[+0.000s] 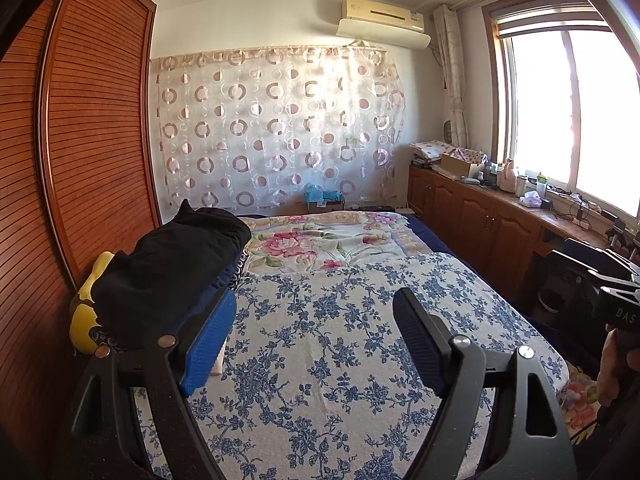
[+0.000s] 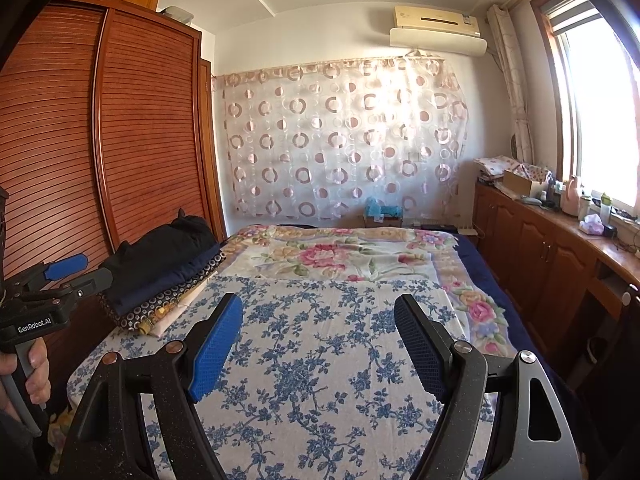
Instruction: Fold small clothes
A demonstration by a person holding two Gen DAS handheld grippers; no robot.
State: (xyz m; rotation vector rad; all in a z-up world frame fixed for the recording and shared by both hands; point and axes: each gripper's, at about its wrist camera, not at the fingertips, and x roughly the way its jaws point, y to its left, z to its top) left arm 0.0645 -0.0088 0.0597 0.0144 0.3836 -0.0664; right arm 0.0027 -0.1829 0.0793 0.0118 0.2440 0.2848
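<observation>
A pile of folded clothes [image 1: 172, 264] lies at the bed's left edge, a black garment on top and a yellow item [image 1: 86, 308] at its near end. In the right wrist view the same pile [image 2: 160, 268] shows dark blue and patterned layers under the black one. A blue-flowered cloth [image 1: 340, 340] is spread flat on the bed under both grippers. My left gripper [image 1: 316, 320] is open with nothing between its fingers, just right of the pile. My right gripper [image 2: 320, 320] is open over the blue-flowered cloth [image 2: 320, 380], also with nothing in it. Each gripper shows at the edge of the other's view: the left gripper [image 2: 80, 272] and the right gripper [image 1: 612, 280].
A brown slatted wardrobe [image 1: 80, 152] stands close along the bed's left side. A pink-flowered quilt [image 1: 328, 240] covers the far half of the bed. Wooden cabinets [image 2: 540, 248] with clutter on top run under the window at right. A hand [image 2: 36, 368] holds the left gripper's handle.
</observation>
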